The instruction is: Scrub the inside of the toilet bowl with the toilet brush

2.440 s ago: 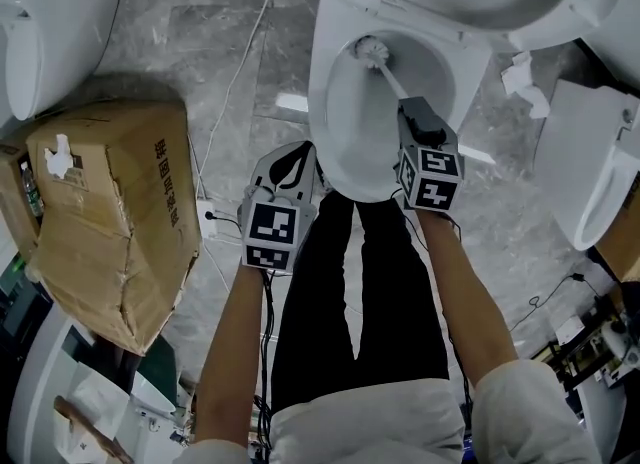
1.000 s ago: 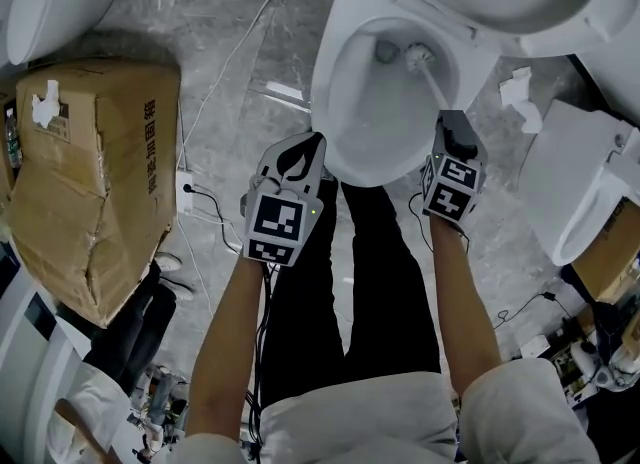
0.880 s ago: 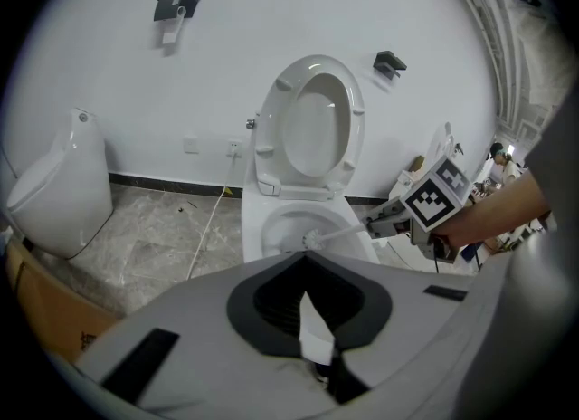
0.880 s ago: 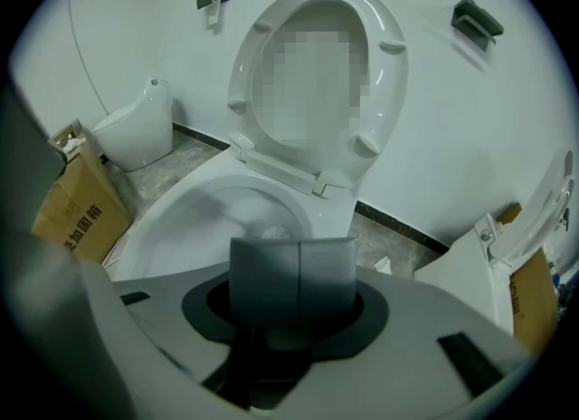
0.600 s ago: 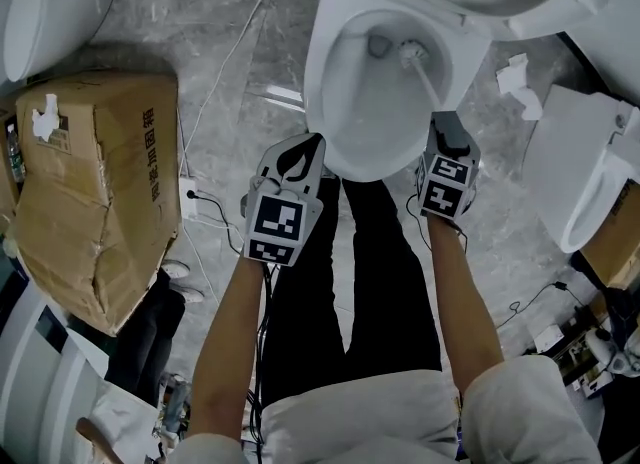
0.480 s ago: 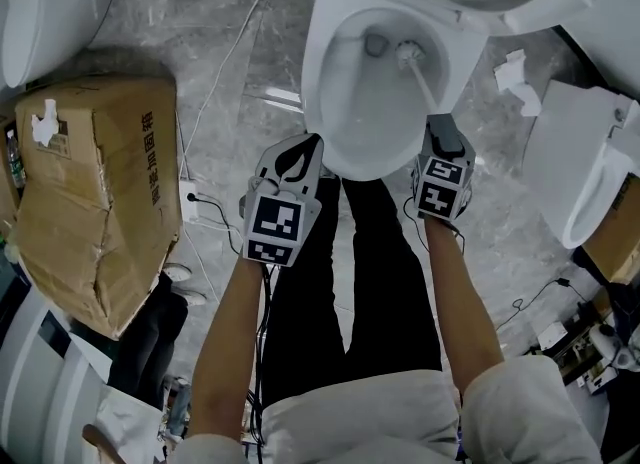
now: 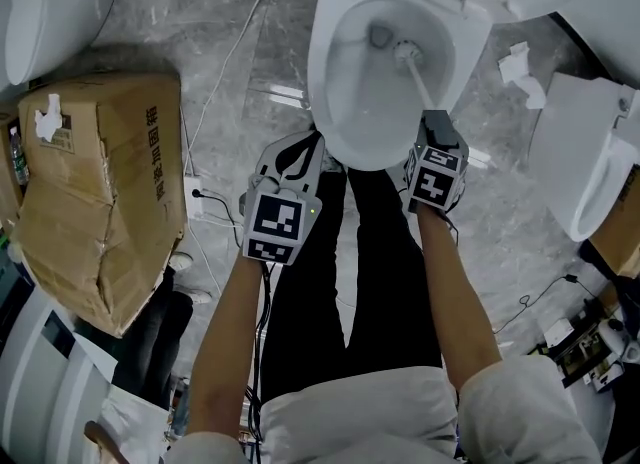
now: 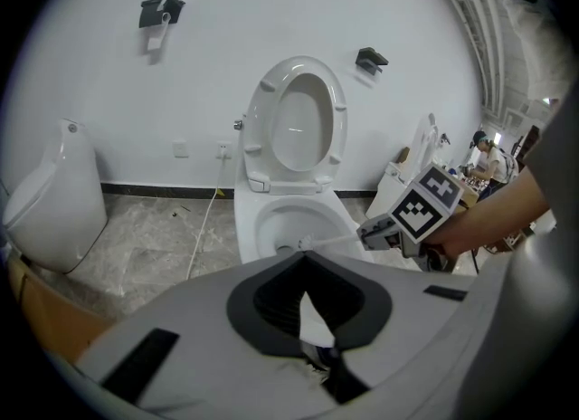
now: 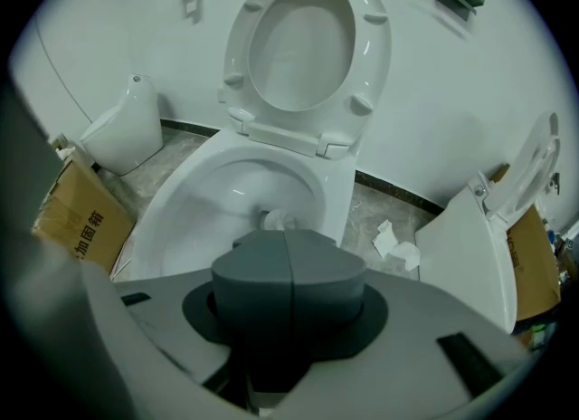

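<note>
One cardboard box [image 7: 100, 192] left of bowl [image 7: 322, 67]; R gripper [image 7: 432, 120] clamps toilet brush [image 7: 409, 53] inside, L gripper [image 7: 302, 148] closed, empty.

Marble floor [image 7: 220, 12] bears a toilet [image 7: 365, 152], cardboard box [image 7: 100, 192], white cable [image 7: 240, 52] and crumpled paper [image 7: 518, 64]

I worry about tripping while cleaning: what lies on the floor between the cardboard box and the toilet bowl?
In the head view, a thin white cable crosses the grey marble floor between cardboard box and toilet bowl.
</note>
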Available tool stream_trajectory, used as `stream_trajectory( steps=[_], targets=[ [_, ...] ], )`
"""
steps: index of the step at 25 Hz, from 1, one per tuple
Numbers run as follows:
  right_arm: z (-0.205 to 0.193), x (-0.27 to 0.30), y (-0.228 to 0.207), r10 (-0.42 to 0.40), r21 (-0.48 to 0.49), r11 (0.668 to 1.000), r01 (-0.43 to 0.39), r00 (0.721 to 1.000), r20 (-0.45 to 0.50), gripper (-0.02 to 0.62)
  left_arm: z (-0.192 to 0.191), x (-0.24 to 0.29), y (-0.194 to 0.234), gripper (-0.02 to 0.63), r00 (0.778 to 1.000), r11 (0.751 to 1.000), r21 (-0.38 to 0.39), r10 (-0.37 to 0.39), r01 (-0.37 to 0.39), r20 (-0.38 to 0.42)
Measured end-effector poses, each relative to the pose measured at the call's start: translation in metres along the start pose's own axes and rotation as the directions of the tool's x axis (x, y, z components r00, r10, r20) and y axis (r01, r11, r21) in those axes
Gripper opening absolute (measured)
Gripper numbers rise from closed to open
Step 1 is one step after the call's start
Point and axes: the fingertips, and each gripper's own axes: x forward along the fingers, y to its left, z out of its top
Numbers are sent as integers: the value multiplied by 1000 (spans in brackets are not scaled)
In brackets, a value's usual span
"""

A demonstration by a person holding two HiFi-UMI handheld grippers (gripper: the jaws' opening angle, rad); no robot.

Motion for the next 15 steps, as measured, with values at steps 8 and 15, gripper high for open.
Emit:
stream_trajectory(
  steps=[8,15],
  targets=[
    [-18,7,45,65,59,996,-61,996,-67,175,-13,-7,-5,29,1000,1000,12,-4,4,-3],
    [-31,7,67,140,229,967,-114,985,-100,175,-20,-17,-26,29,999,999,41,-32,33,-11]
  ],
)
